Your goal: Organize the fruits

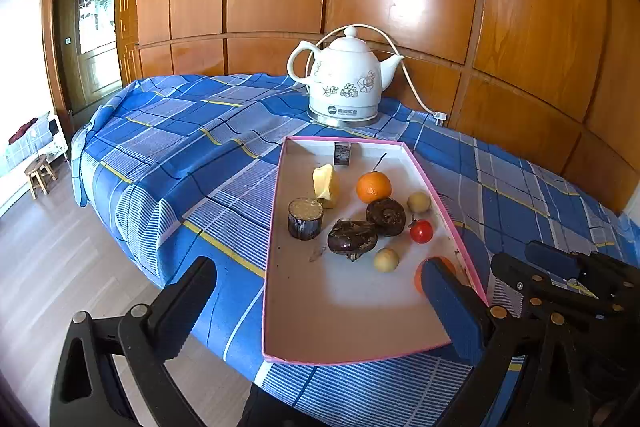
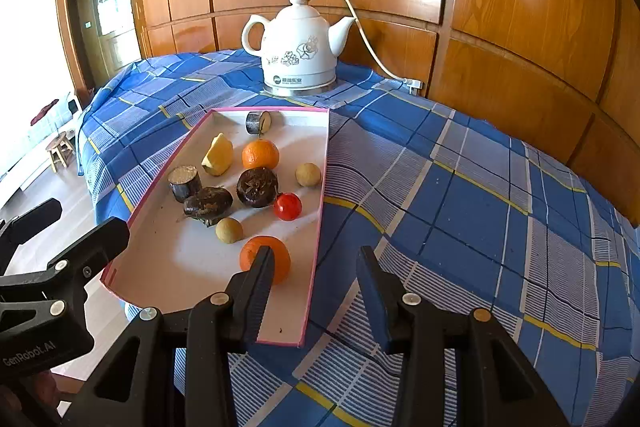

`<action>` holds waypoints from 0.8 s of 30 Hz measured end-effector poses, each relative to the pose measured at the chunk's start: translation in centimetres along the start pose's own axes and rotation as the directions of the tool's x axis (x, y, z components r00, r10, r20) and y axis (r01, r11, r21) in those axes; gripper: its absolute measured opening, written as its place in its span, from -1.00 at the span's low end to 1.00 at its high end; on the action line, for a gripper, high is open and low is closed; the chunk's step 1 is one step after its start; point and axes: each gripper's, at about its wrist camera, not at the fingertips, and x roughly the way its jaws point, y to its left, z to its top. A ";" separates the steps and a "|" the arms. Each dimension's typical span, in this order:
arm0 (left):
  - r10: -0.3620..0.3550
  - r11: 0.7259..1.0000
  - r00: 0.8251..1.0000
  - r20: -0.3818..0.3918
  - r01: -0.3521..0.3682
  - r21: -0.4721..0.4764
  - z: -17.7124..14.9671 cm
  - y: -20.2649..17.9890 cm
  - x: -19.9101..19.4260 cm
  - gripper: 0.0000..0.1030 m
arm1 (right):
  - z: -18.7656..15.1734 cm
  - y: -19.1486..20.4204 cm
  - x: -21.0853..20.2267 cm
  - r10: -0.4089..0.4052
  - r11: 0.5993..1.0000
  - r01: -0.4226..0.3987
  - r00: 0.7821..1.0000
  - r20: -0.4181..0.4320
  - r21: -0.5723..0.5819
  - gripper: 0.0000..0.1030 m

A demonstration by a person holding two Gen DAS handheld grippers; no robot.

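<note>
Fruits [image 2: 260, 155] lie in tray [image 2: 316, 259] before kettle [image 2: 298, 47].

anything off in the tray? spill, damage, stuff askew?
Minor only. Dark crumbs and a scrap litter the tray floor near the two dark fruits. One piece is a cut chunk showing pale flesh. The tray overhangs the table's near edge. Nothing spilled outside it.
</note>
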 end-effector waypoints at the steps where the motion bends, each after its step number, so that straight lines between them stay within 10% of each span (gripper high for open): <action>1: 0.004 1.000 1.000 0.000 -0.004 0.000 0.0 0.0 0.0 0.99 | 0.0 0.0 0.0 0.000 1.000 0.000 1.000 0.001 0.001 -0.17; 24: 0.030 1.000 1.000 0.005 -0.030 -0.007 0.1 0.1 -0.1 0.99 | 0.0 0.2 -0.1 0.005 1.000 -0.005 1.000 0.011 -0.003 -0.17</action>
